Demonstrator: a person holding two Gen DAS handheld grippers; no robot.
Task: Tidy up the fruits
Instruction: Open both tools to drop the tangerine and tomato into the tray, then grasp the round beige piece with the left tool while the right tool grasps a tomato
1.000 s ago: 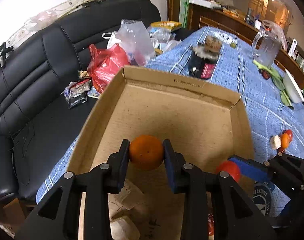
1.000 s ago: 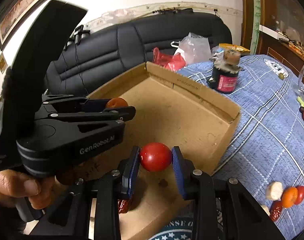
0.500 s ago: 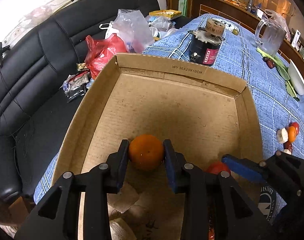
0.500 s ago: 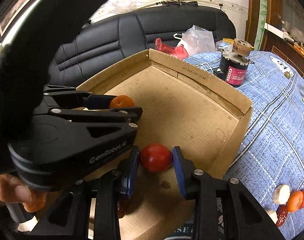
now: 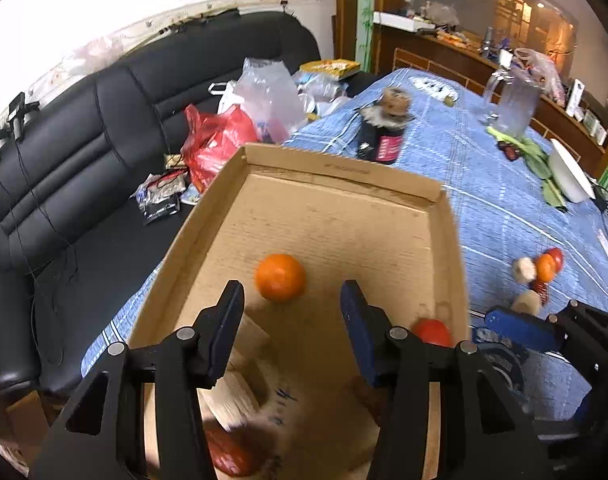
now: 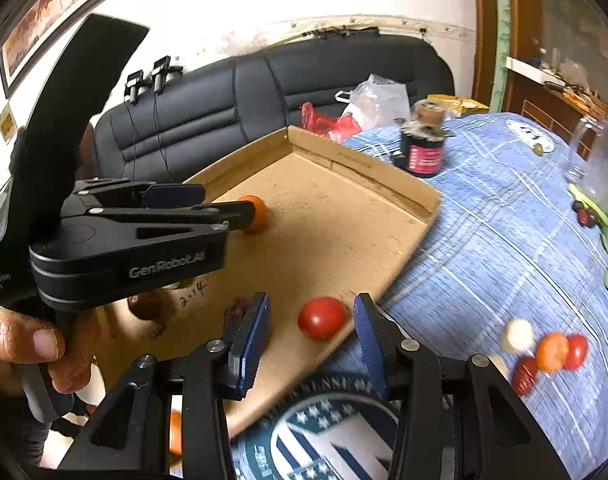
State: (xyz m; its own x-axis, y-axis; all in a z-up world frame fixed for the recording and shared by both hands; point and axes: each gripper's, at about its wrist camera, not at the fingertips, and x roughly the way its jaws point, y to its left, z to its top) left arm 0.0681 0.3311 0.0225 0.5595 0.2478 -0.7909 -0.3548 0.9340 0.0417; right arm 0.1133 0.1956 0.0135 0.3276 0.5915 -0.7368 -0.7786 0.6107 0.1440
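Observation:
A shallow cardboard box (image 5: 340,184) (image 6: 368,176) lies on the blue checked tablecloth. An orange (image 5: 280,277) (image 6: 255,213) rests on the box floor just ahead of my left gripper (image 5: 291,304), which is open and empty. A red tomato (image 6: 322,317) (image 5: 432,332) sits near the box's right wall between the fingers of my right gripper (image 6: 312,332), which is open and does not touch it. A small cluster of fruits (image 5: 538,270) (image 6: 544,354) lies on the cloth to the right of the box.
Other fruits and pale pieces lie at the near end of the box (image 5: 231,396). A dark jar (image 5: 384,136) (image 6: 424,152) stands behind the box. A glass jug (image 5: 512,100), green leaves and a white dish (image 5: 568,176) are far right. A black sofa (image 5: 83,140) with bags is on the left.
Both grippers opened and drew back. The orange left the left gripper and the tomato left the right gripper; both now lie on the box floor.

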